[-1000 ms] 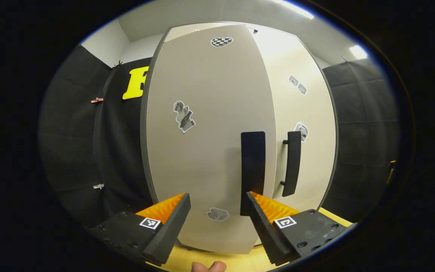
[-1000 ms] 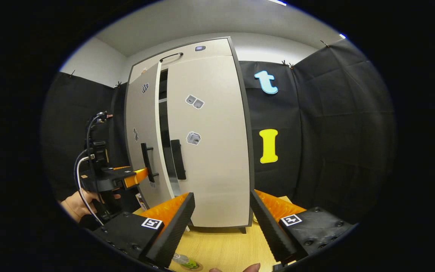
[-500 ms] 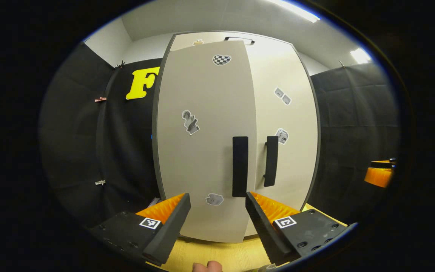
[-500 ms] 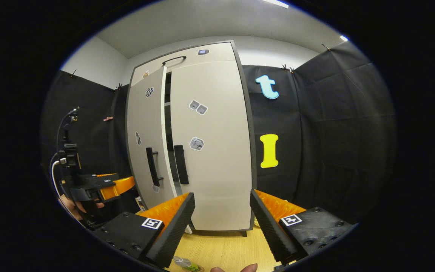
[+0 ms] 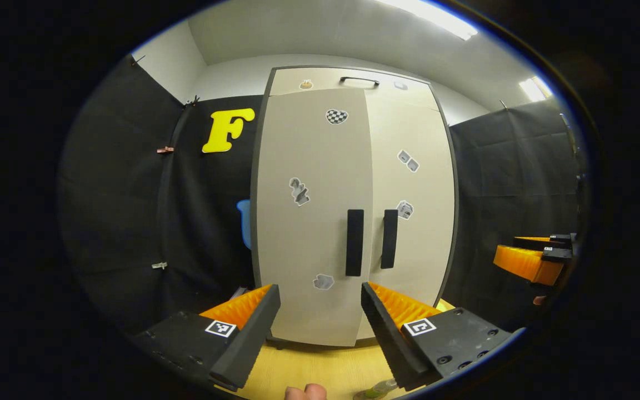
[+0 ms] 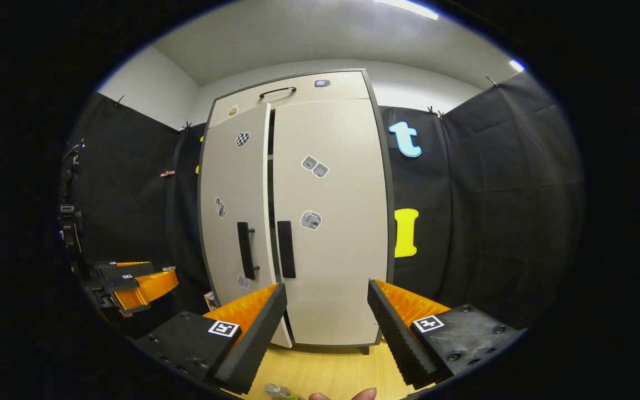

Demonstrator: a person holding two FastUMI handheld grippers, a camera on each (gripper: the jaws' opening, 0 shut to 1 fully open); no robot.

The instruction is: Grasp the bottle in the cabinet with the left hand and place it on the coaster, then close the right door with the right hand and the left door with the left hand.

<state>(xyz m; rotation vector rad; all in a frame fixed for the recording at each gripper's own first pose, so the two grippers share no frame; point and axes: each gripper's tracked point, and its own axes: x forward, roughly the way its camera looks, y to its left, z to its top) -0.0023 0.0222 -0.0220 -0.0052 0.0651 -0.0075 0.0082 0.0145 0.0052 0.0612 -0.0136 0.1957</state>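
Both my grippers held apart, clear of the cabinet (image 5: 353, 222).

My left gripper (image 5: 320, 322) and right gripper (image 6: 325, 322) gape empty; the bottle (image 6: 281, 392) lies low on the table (image 6: 325, 372), and the left door (image 6: 234, 222) looks slightly ajar.

Matt cabinet (image 5: 320, 222); wood-grain table (image 6: 331, 375); cloth wall (image 6: 492, 211).

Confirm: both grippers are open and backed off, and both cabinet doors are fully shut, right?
Not quite. The right gripper view shows the left door ajar, a dark gap beside the shut right door. Left gripper and right gripper are open, off the cabinet.
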